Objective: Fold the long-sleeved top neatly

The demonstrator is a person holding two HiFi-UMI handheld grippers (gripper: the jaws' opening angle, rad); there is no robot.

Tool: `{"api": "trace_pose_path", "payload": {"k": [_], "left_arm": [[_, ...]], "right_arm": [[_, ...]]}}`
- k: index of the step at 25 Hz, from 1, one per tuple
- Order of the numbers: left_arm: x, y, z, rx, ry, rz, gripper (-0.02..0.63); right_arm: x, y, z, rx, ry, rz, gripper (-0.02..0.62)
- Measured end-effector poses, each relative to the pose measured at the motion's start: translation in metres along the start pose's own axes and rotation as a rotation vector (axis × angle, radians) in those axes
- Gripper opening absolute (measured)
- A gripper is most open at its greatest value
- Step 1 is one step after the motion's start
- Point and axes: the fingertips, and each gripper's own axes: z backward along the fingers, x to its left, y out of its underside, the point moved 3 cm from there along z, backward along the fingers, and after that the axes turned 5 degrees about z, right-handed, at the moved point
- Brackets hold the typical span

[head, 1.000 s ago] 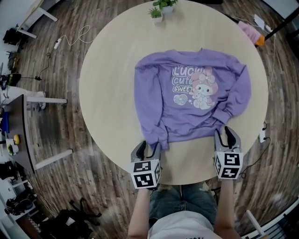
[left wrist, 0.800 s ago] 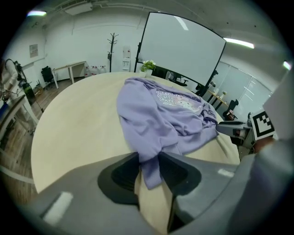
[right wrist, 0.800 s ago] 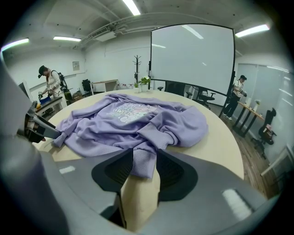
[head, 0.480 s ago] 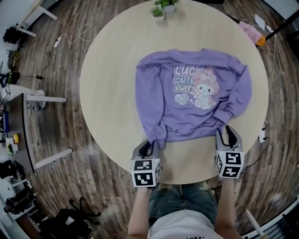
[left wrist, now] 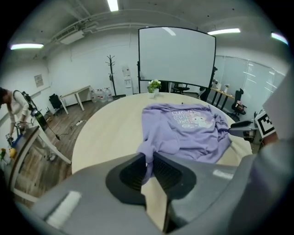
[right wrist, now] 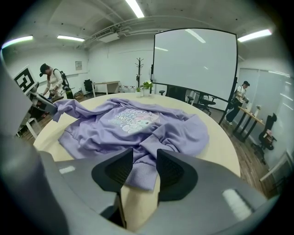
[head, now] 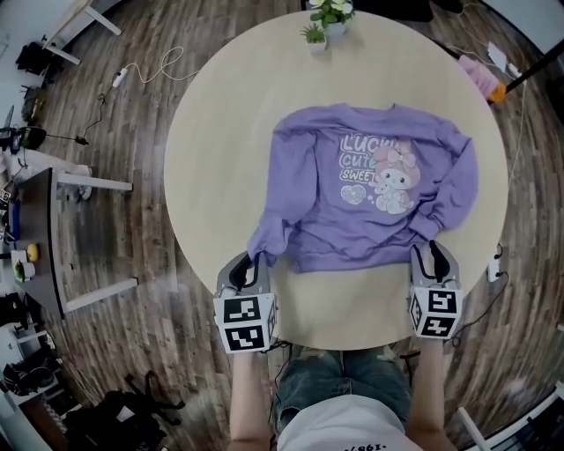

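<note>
Leftward goes the left gripper, and the near sleeve goes with it. A second ago that sleeve lay tucked against the body; now it's drawn out at a slant, clear of the hem. The right gripper hasn't budged. To my eye that's the spreading step: get the arms out flat before any fold begins, so the folding proper is still ahead.

Biggest thing first: the round table, pale wood-look top, smooth and matte, and it should let cloth slide easily. Spread across its middle, front up, is the long-sleeved top, soft lilac sweatshirt fabric, thick enough to hold rumples. The far sleeve curves down the right side and bunches near the hem (that one wants straightening next, I'd say).

Now the left claw: pressed together on the end of the drawn-out sleeve, a thin pinch of purple cloth caught between its dark ridged pads. And the right: its jaws stand apart, astride the ribbed cuff, which lies slack on the table between them, not visibly squeezed.

Smaller still, the chest print: pale lettering and a pink cartoon rabbit. Smallest, two little potted plants at the far rim.
</note>
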Motion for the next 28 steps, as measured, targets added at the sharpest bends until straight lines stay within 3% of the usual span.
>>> {"api": "trace_pose_path", "payload": {"k": [14, 20, 28], "left_arm": [[0.117, -0.049, 0.007, -0.067, -0.201, -0.062, 0.046], [0.150, -0.077, -0.012, -0.091, -0.235, -0.071, 0.048], [0.162, -0.052, -0.056, 0.043, -0.220, -0.104, 0.049]], "right_arm": [[0.014, -0.008, 0.009, 0.005, -0.003, 0.044, 0.187], [0.017, -0.003, 0.009, 0.027, 0.005, 0.057, 0.189], [0.020, 0.003, 0.010, 0.055, 0.016, 0.049, 0.190]]}}
